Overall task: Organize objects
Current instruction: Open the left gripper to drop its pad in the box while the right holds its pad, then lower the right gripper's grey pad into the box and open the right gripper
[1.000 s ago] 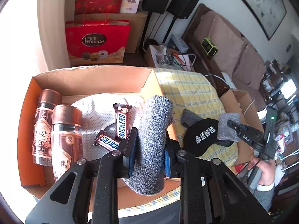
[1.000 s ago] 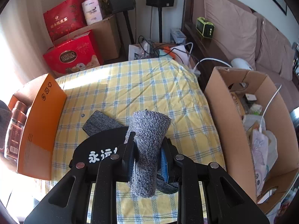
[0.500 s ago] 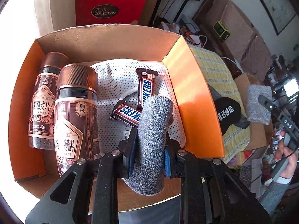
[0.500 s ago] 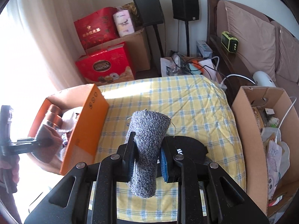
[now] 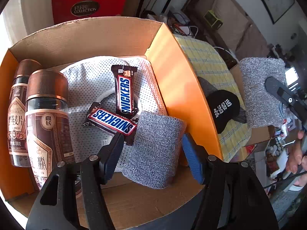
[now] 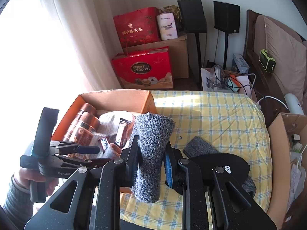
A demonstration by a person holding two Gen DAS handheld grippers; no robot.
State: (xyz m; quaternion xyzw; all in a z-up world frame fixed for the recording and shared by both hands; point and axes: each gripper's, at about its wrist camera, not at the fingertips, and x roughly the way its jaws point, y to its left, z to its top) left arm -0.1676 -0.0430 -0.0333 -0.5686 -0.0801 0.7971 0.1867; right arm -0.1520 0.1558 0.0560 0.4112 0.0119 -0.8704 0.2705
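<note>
Left gripper (image 5: 151, 151) over the orange box (image 5: 178, 88), jaws opening, grey sock (image 5: 155, 149) loose between them. Right gripper (image 6: 153, 159) clamped mid-length on second sock (image 6: 151, 153). Soft, light, floppy: best pinched mid-roll.

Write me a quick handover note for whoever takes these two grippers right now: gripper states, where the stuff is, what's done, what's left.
Left gripper: jaws opening over the orange box; a grey knit roll sits between them, pads off it, its lower end on the box floor.
Right gripper: shut on a second grey knit roll, held above the checked cloth beside the box.
In the box: two brown jars, two Snickers bars, a white mesh cloth.
On the checked cloth: a black cap and a grey piece partly under it.
Left: back the left gripper out, box the right roll, then probably cap and grey piece.
</note>
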